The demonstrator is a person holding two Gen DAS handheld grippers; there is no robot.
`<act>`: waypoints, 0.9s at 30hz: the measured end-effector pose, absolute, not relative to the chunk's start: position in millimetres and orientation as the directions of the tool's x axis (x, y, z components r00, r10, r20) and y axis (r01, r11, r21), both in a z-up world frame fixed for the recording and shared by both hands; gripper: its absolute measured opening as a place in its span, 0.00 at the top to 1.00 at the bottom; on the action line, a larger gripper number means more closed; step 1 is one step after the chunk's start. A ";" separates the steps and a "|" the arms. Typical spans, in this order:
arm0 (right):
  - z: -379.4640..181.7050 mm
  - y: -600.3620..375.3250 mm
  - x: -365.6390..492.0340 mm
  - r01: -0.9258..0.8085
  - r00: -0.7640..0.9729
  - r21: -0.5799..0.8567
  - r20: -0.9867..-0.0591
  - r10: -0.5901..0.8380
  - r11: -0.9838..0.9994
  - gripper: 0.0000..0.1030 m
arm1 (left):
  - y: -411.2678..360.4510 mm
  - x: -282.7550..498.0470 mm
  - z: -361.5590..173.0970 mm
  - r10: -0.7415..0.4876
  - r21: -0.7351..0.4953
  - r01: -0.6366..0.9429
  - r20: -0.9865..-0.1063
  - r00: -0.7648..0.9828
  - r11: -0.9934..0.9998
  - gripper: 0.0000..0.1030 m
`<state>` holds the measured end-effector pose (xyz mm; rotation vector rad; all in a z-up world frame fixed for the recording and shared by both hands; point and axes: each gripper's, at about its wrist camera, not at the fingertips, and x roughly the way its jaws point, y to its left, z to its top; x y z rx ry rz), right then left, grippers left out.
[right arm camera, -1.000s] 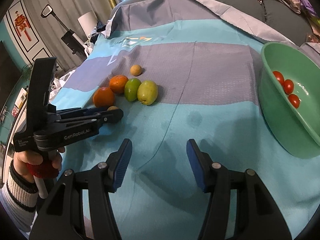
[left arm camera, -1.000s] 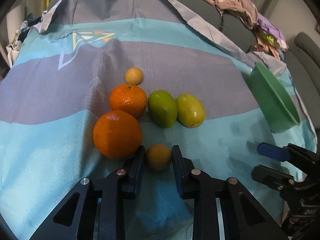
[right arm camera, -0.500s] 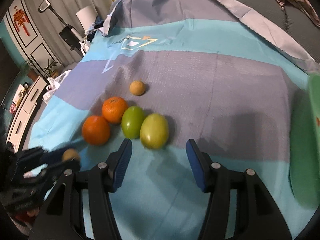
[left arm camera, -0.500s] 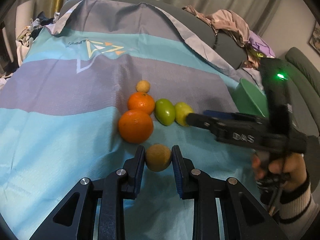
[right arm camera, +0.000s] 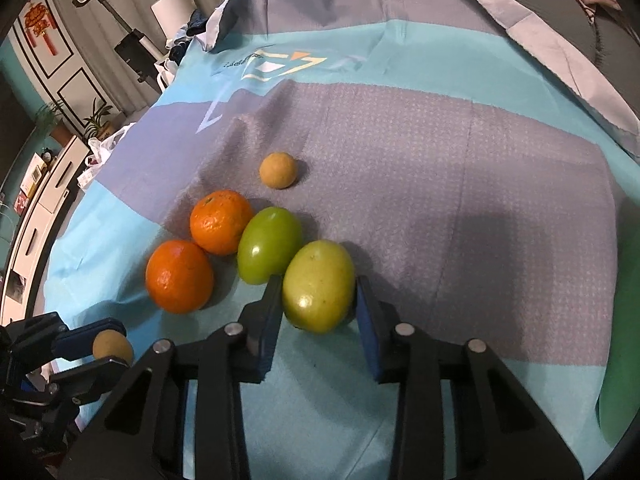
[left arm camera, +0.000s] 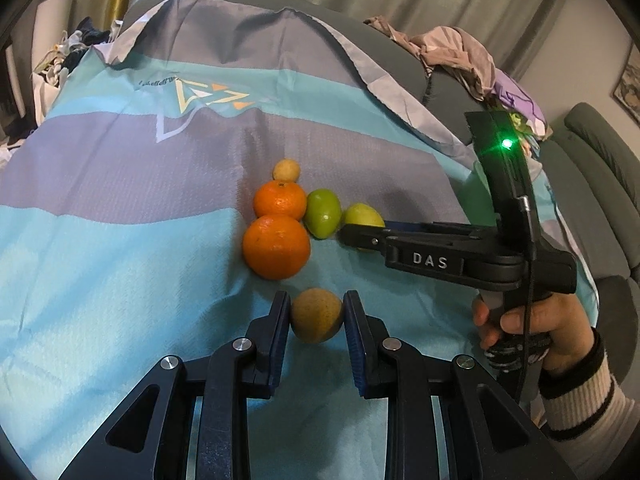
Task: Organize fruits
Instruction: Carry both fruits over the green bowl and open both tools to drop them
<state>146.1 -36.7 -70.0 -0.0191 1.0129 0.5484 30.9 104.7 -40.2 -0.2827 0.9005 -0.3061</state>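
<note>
My left gripper (left arm camera: 316, 314) is shut on a small tan-yellow round fruit (left arm camera: 316, 315) and holds it above the cloth; this fruit also shows in the right wrist view (right arm camera: 112, 350). My right gripper (right arm camera: 318, 296) is open, its jaws on either side of a yellow-green fruit (right arm camera: 319, 290) lying on the cloth; whether the pads touch it is unclear. Next to it lie a darker green fruit (right arm camera: 269, 244), two oranges (right arm camera: 180, 276) (right arm camera: 221, 221) and another small tan fruit (right arm camera: 279, 170).
A teal and grey cloth (right arm camera: 460, 168) covers the surface. The edge of a green bowl (right arm camera: 622, 344) shows at the far right. Clothes (left arm camera: 460, 60) are piled on the sofa behind. A cabinet (right arm camera: 36, 208) and plants stand at the left.
My right gripper has moved forward to the fruit group and now straddles the yellow-green fruit. My left gripper has lifted the small tan fruit up and back from the cloth.
</note>
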 end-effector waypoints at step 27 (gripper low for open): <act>-15.9 -128.7 19.8 -0.383 0.546 0.342 -0.665 0.509 0.858 0.65 | 57.0 -16.7 -0.3 -0.334 -0.251 0.221 -0.714 0.616 0.943 0.74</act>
